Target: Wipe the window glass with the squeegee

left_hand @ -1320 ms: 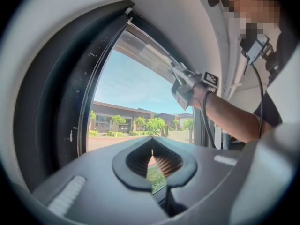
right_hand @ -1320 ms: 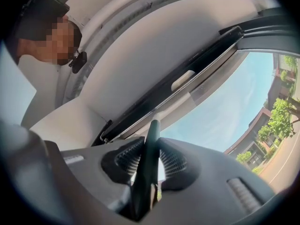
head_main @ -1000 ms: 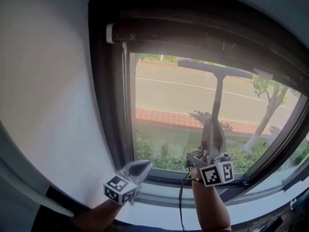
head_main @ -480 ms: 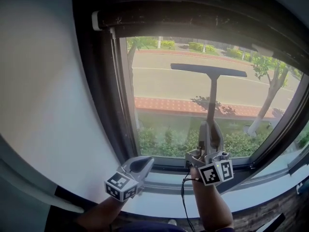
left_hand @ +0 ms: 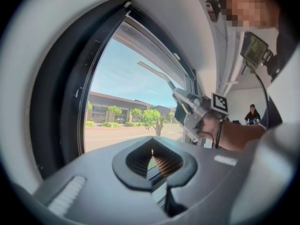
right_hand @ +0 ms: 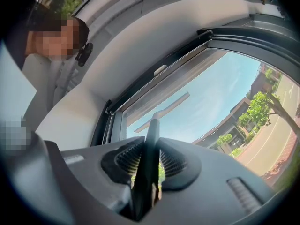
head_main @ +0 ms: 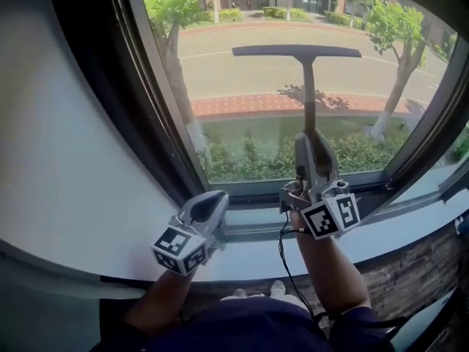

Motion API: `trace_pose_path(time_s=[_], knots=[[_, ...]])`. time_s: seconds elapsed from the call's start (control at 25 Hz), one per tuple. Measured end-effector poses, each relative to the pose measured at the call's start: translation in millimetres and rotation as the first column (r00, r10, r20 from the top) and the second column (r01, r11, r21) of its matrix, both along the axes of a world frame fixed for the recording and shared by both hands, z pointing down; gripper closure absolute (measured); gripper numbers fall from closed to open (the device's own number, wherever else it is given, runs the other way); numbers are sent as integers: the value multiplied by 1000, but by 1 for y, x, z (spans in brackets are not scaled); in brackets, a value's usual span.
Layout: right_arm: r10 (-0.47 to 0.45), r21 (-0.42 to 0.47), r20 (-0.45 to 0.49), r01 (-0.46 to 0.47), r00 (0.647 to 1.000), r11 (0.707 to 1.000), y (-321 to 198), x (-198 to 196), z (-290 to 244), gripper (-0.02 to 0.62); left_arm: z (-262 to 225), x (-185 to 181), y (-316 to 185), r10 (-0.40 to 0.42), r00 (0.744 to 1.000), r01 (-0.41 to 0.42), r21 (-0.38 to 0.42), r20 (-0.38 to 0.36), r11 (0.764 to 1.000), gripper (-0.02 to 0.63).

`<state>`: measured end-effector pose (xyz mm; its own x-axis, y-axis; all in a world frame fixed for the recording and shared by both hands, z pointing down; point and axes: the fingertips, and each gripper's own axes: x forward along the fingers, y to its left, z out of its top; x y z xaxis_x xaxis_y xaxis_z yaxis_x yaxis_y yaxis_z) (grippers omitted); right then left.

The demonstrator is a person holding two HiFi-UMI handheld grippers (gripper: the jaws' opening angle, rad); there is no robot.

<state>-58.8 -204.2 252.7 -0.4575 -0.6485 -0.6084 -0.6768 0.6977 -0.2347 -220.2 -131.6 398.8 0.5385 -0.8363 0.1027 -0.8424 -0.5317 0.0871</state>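
The squeegee (head_main: pixel 308 86) blade, tilted near the top frame a second ago, now sits level at 12 o'clock on the window glass (head_main: pixel 220 72) and lower down the pane, so a downward stroke looks under way. The right claw (head_main: pixel 314 147) pinches its handle. The left claw (head_main: pixel 211 205), pressed together and empty, idles at 7 o'clock by the sill (head_main: pixel 249 259).

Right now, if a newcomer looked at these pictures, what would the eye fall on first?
First is the squeegee, its long blade level across the upper part of the window glass and its handle running down into the right tool, which is shut on it. Next come the sunny road and trees outside. The left tool, shut and empty, is low near the sill, left of the right one.
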Motion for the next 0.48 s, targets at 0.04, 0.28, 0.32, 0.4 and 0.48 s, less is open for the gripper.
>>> trace_pose_path(time_s=[0.04, 0.28, 0.32, 0.4, 0.48], knots=[[3, -8, -3, -3, 1000, 1000, 2, 1, -1, 491, -3, 1, 2, 6, 1000, -6, -8, -2, 1000, 601], [1, -46, -3, -1, 1000, 999, 1, 3, 37, 492, 22, 1, -1, 10, 1000, -10, -38, 1, 999, 601], [3, -53, -4, -3, 1000, 999, 1, 4, 49, 491, 32, 1, -2, 8, 1000, -8, -45, -6, 999, 601], [8, -69, -5, -8, 1000, 998, 3, 6, 64, 492, 41, 5, -3, 17, 1000, -18, -60, -12, 998, 601], [12, -85, -5, -13, 1000, 996, 6, 9, 74, 491, 50, 9, 0, 40, 999, -40, -59, 5, 997, 601]])
